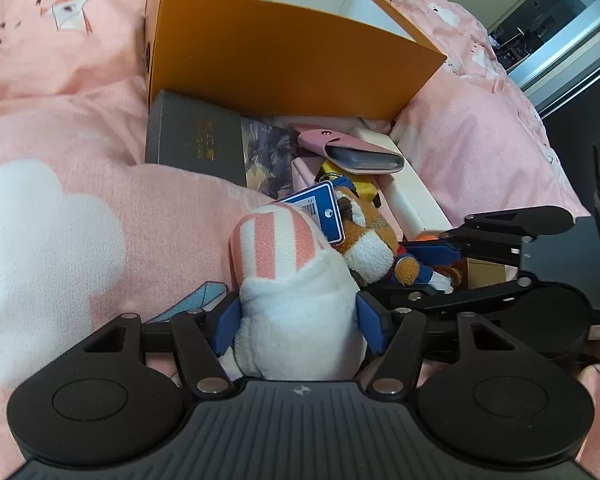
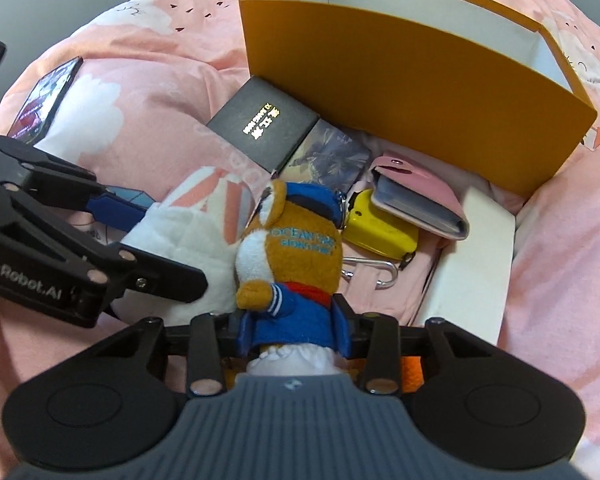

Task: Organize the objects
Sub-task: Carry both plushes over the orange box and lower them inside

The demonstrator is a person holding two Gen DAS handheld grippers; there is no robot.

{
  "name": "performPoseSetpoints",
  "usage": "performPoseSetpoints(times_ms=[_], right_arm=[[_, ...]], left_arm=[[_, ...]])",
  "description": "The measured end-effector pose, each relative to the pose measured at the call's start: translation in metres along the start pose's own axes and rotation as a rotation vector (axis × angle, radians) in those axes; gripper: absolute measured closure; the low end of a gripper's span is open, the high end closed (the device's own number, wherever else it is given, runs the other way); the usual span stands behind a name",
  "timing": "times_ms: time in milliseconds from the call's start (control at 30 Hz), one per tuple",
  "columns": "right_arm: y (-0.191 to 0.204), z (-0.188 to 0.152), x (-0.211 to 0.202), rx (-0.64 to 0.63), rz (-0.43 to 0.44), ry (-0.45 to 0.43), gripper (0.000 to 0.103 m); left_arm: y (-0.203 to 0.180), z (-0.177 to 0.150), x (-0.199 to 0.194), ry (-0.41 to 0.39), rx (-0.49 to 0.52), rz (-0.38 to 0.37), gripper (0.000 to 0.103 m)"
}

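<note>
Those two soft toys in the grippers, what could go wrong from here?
1. The white rabbit plush and the brown bear plush are pressed together, so lifting one may drag the other.
2. The bear's blue tag lies against the rabbit's ear and might snag.
3. The left hand-held gripper and right hand-held gripper sit close together and could bump; the orange box has tall walls to clear.

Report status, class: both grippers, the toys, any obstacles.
Left gripper shut on white plush. Right gripper shut on bear plush. Orange box ahead, nothing blocking.
</note>
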State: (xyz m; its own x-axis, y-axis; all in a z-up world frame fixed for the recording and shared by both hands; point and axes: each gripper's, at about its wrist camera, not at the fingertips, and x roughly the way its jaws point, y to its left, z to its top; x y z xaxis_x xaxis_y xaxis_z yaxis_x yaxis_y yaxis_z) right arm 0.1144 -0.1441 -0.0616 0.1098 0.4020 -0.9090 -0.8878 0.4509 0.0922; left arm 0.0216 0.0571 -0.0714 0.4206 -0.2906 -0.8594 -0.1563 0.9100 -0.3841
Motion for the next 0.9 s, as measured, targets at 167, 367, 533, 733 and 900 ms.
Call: performPoseSetpoints(times_ms=[167,367,533,733,900], right_arm=[[0.000,-0.002,-0.011,0.018,-0.007,-0.035,0.066],[-0.019,0.005,-0.045,0.108,0.029,-0.133,0.066],[-0.048,0.027,-0.074,0.194,0.057,-0.215,0.066],[-0.083,0.075,-0.104,0.236,0.018,-0.346,0.066],[-0.127,0.125,-0.102,0.286,0.001,-0.400,0.066]], left_arm=[[-0.008,-0.001,-0.013,-0.055,0.025,0.023,0.037],[-0.018,0.012,-0.043,-0.154,0.073,0.042,0.038],[-0.034,0.046,-0.068,-0.230,0.144,0.086,0.038],[-0.056,0.108,-0.091,-0.324,0.225,0.135,0.038],[-0.061,0.167,-0.076,-0.328,0.234,0.120,0.038]])
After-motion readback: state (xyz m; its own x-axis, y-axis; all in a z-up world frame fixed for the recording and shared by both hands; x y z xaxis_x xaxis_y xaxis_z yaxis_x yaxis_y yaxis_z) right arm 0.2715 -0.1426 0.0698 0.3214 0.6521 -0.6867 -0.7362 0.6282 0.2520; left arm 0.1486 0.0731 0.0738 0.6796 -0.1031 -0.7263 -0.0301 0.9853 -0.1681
